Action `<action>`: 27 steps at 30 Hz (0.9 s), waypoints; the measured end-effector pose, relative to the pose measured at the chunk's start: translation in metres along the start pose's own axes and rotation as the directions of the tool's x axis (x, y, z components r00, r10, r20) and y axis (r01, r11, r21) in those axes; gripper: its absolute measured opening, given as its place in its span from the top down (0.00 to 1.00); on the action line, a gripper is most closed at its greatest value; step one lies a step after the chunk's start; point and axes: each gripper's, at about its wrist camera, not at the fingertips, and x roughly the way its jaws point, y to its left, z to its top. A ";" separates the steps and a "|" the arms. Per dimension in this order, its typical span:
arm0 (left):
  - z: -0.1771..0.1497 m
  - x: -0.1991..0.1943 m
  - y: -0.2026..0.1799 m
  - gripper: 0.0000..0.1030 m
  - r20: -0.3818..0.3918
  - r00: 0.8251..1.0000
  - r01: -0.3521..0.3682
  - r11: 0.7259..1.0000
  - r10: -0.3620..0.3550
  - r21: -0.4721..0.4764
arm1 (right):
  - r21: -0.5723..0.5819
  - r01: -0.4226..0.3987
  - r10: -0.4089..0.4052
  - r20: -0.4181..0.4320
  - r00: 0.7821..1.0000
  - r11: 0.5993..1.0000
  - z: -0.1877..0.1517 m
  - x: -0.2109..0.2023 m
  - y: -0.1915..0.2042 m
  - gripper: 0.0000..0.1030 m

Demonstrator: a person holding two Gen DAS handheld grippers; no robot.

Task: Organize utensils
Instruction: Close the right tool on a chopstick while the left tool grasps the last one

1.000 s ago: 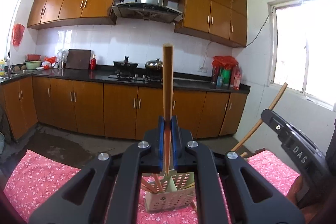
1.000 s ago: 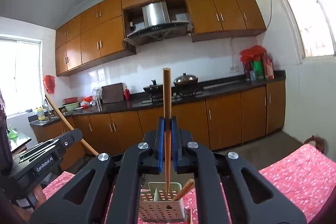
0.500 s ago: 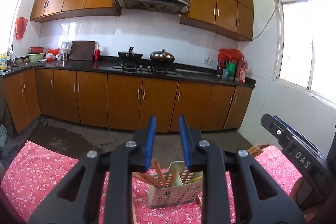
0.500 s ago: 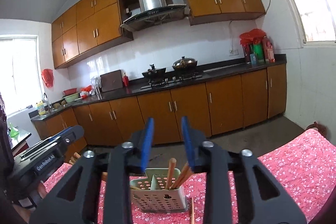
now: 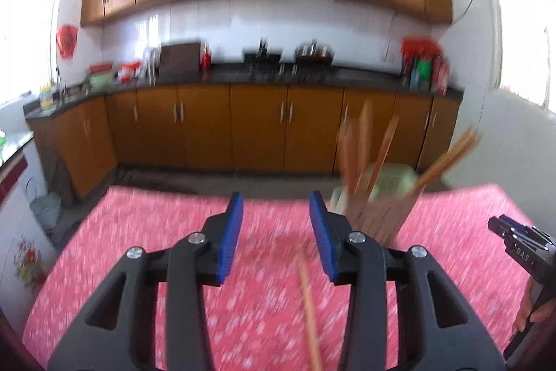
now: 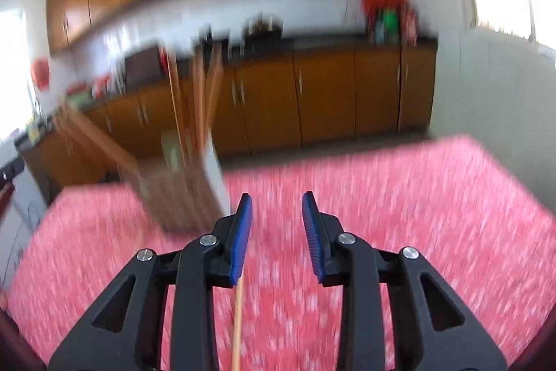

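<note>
Both grippers released and empty. Left gripper (image 5: 276, 233): blue pads apart, its jaws have just been opening, nothing between them. Right gripper (image 6: 276, 233): pads also apart, nothing clamped; its opening happened a moment back and has levelled off. A second ago each one pinched a chopstick upright over the utensil holder (image 5: 373, 209); now neither does, and both views angle down at the table (image 5: 139, 232) instead of out at the cabinets (image 5: 257, 131)

The holder sits on the pink floral cloth towards the far edge of the table, right of the left gripper and left of the right one (image 6: 182, 193). Chopsticks stand in it, fanned out and leaning, because the bin is loose enough that they tip against the walls. Both frames are heavily motion-blurred, so I can't count sticks or tell which compartment they're in

One chopstick (image 5: 307, 305) still lies flat on the cloth, just under and between the left fingers, pointing roughly along the gripper axis. The right view shows one too (image 6: 238, 324), running beneath its left pad; can't tell whether it's the same stick

My read: drop done, both hands coming down for loose sticks. Partial opening suits a thin stick. Risk: flat stick on soft cloth, pads may skid it rather than pinch
</note>
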 end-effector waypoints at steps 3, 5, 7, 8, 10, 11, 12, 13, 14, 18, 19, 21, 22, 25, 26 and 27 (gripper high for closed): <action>-0.032 0.022 0.008 0.61 -0.108 0.994 -0.005 1.000 0.004 -0.007 | 0.005 -0.064 0.064 -0.152 0.986 0.998 -0.036 0.025 0.004 0.70; -0.053 0.035 0.010 0.61 -0.177 0.984 0.007 1.000 -0.010 -0.019 | 0.000 -0.102 0.099 -0.238 0.966 0.995 -0.060 0.041 0.014 0.73; -0.066 0.043 0.009 0.61 -0.214 0.976 0.024 0.999 -0.029 -0.027 | -0.019 -0.114 0.104 -0.285 0.953 0.993 -0.074 0.050 0.022 0.75; -0.074 0.045 0.008 0.61 -0.228 0.973 0.035 0.999 -0.041 -0.030 | -0.026 -0.115 0.102 -0.297 0.949 0.993 -0.078 0.052 0.026 0.75; -0.085 0.048 0.002 0.61 -0.250 0.966 0.059 0.998 -0.065 -0.031 | -0.045 -0.112 0.091 -0.324 0.942 0.993 -0.087 0.060 0.032 0.75; -0.088 0.050 0.001 0.61 -0.258 0.963 0.068 0.997 -0.073 -0.030 | -0.053 -0.106 0.082 -0.332 0.940 0.993 -0.090 0.063 0.032 0.80; -0.091 0.052 -0.003 0.61 -0.270 0.959 0.079 0.996 -0.084 -0.027 | -0.064 -0.093 0.068 -0.318 0.946 0.994 -0.091 0.063 0.032 0.87; -0.095 0.055 -0.006 0.61 -0.281 0.956 0.086 0.996 -0.089 -0.024 | -0.069 -0.084 0.058 -0.317 0.947 0.994 -0.091 0.065 0.031 0.92; -0.098 0.056 -0.011 0.61 -0.289 0.953 0.089 0.996 -0.091 -0.021 | -0.063 -0.073 0.050 -0.314 0.948 0.995 -0.090 0.066 0.028 0.92; -0.111 0.067 -0.024 0.61 -0.335 0.937 0.102 0.995 -0.102 -0.016 | -0.001 -0.011 0.010 -0.299 0.954 1.000 -0.086 0.068 0.008 0.93; -0.111 0.070 -0.027 0.61 -0.343 0.934 0.103 0.995 -0.102 -0.016 | 0.020 0.003 0.003 -0.297 0.955 1.000 -0.085 0.068 0.000 0.93; -0.117 0.077 -0.034 0.61 -0.362 0.927 0.101 0.995 -0.098 -0.010 | 0.035 0.014 -0.003 -0.295 0.955 0.999 -0.084 0.067 -0.009 0.93; -0.119 0.079 -0.036 0.62 -0.369 0.925 0.100 0.995 -0.094 -0.005 | 0.036 0.019 -0.007 -0.295 0.955 0.999 -0.082 0.067 -0.010 0.93; -0.126 0.089 -0.044 0.70 -0.396 0.916 0.079 0.997 -0.064 0.023 | 0.035 0.018 -0.007 -0.294 0.956 0.999 -0.083 0.067 -0.013 0.92; -0.128 0.092 -0.045 0.73 -0.404 0.913 0.072 0.997 -0.055 0.027 | 0.033 0.019 -0.008 -0.294 0.956 0.999 -0.083 0.067 -0.012 0.92; -0.132 0.096 -0.045 0.80 -0.421 0.906 0.058 0.998 -0.041 0.029 | 0.030 0.018 -0.008 -0.292 0.956 0.999 -0.084 0.066 -0.013 0.92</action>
